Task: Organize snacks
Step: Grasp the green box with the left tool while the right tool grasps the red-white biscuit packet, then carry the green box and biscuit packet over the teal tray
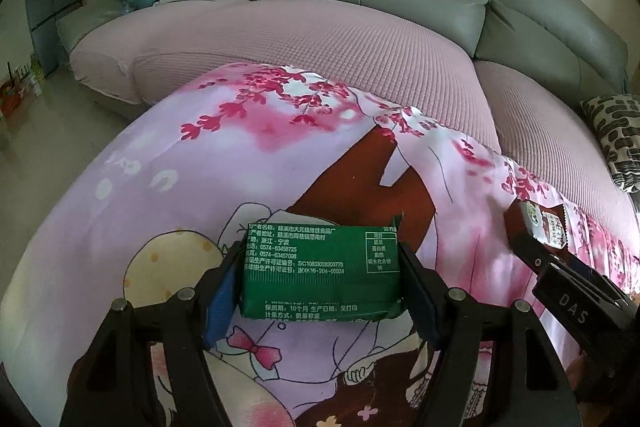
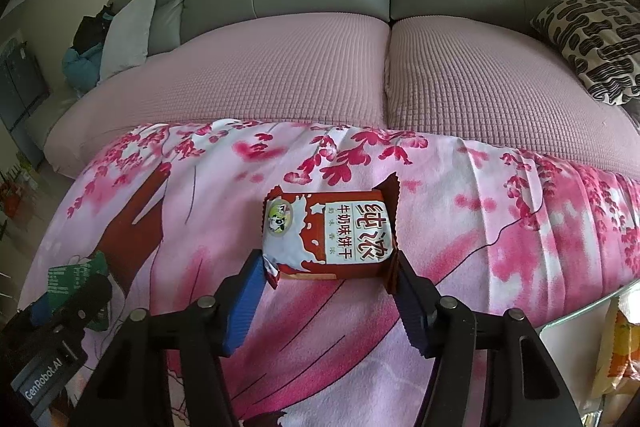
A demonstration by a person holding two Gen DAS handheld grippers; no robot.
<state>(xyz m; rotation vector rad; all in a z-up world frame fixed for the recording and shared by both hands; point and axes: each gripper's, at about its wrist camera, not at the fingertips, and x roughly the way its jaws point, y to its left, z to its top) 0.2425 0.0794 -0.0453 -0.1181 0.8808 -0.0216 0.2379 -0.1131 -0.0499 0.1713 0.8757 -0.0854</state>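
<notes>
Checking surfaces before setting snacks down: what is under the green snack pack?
The green snack pack, between the left gripper fingers, sits over the pink cartoon-print cloth. What lies beneath that cloth is covered.

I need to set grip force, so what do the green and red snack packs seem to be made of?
Green pack: apparently thin plastic film, glossy, with a ribbed sealed seam across it. Red and white pack: similar shiny film, shown by zigzag-cut crimped ends and highlights. Both look soft and crushable; contents are hidden.
</notes>
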